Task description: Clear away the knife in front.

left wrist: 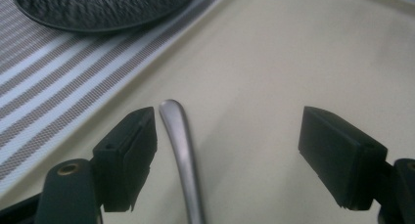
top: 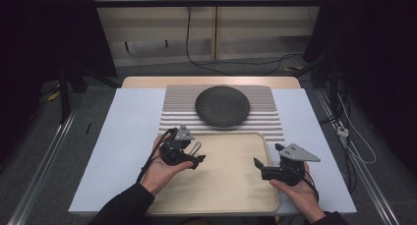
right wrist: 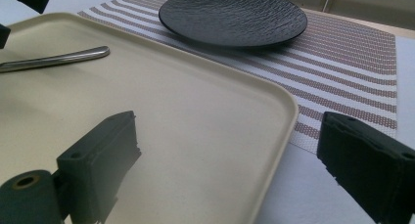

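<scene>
A silver utensil handle [left wrist: 182, 150] lies on the beige tray [left wrist: 274, 62], only its rounded end in sight. My left gripper [left wrist: 227, 136] stands open around it: the handle runs close beside one jaw and the other jaw is far off. From above, the left gripper [top: 195, 154] hangs over the tray's [top: 231, 185] near-left part with the handle [top: 195, 147] at its tips. My right gripper [top: 268, 155] is open over the tray's right side. Its own camera shows the right gripper [right wrist: 225, 141] with nothing between the jaws, and the handle [right wrist: 58, 57] farther off.
A dark textured plate [top: 222, 105] sits on a striped placemat [top: 268, 122] just beyond the tray. A white sheet [top: 123, 136] covers the table under both. The plate [right wrist: 232, 16] and placemat [right wrist: 342, 62] lie ahead of the right gripper.
</scene>
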